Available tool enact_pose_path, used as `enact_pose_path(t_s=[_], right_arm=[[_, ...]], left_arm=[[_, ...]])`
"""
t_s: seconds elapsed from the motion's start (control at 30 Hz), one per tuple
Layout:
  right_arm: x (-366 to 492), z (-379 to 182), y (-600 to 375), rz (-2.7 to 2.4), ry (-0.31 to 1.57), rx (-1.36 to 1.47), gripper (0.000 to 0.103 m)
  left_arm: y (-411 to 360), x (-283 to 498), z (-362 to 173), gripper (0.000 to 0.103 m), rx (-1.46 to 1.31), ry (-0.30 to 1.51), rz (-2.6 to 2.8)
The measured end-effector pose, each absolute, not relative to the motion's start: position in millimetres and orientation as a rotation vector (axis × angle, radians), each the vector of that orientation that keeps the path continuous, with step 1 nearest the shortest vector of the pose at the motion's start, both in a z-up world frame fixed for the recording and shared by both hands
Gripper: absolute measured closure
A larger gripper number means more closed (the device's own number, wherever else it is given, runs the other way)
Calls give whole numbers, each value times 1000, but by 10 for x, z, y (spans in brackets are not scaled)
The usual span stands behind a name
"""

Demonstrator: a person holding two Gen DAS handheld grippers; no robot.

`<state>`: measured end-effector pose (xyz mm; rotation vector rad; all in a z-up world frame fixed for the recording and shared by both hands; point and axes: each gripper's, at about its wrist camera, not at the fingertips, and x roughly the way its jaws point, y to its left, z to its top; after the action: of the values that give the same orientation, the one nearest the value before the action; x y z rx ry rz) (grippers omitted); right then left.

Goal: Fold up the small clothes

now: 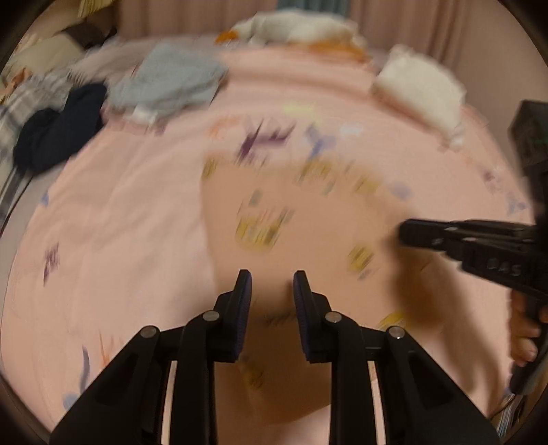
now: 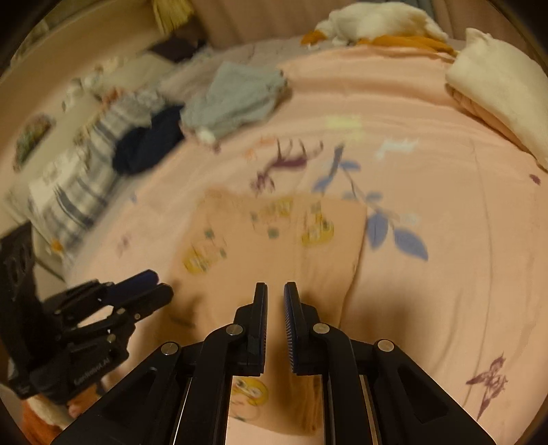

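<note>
A small peach garment (image 1: 281, 219) with yellow cartoon prints lies flat on the pink bedspread, also in the right wrist view (image 2: 274, 239). My left gripper (image 1: 272, 277) hovers over its near part, jaws apart and empty; it also shows at the left of the right wrist view (image 2: 150, 287). My right gripper (image 2: 275, 287) is above the garment's near edge, jaws a narrow gap apart with nothing between them; it enters the left wrist view from the right (image 1: 407, 232). The left wrist view is blurred by motion.
The pink bedspread (image 2: 445, 205) has leaf and flower prints. A grey-blue garment (image 2: 236, 99), a dark navy one (image 2: 147, 143) and a striped one (image 2: 78, 178) lie at the far left. A cream folded blanket (image 2: 500, 89) and a white plush (image 2: 376, 20) sit at the back.
</note>
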<state>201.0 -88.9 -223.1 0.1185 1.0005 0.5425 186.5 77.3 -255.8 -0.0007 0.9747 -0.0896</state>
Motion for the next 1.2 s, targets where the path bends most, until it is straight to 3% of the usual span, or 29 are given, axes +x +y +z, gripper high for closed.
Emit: enact_pose_path(t_s=[0.07,0.17,0.33,0.53,0.83,1.03,1.2], right_arm=[[2003,-2448,-862,500,1061,89,89],[1974,-2723,-933,477,1089,107,93],[1923,-2747,-1018,456,1089,152,94],[1669,-2767,-1008,437,1094,88,95],[1437,-2845,-1197,459,1133,178,95],[1406,-2723,-1182,487,1180,149,96],[1703,-2422,-1126,492,1081,169,96]], left_arm=[[871,1837,-2792,81,-41,1045,-72],[919,1702,-2903,77,-42,996,-83],[782,1584,-2889,76,82,997,-26],[997,1477,-2941,76,-107,1031,-43],[963,1188,-2923,76,-119,1056,-90],[1044,1135,-2625,80,-136,954,-106],[1165,1578,-2330,81,-177,867,-93]])
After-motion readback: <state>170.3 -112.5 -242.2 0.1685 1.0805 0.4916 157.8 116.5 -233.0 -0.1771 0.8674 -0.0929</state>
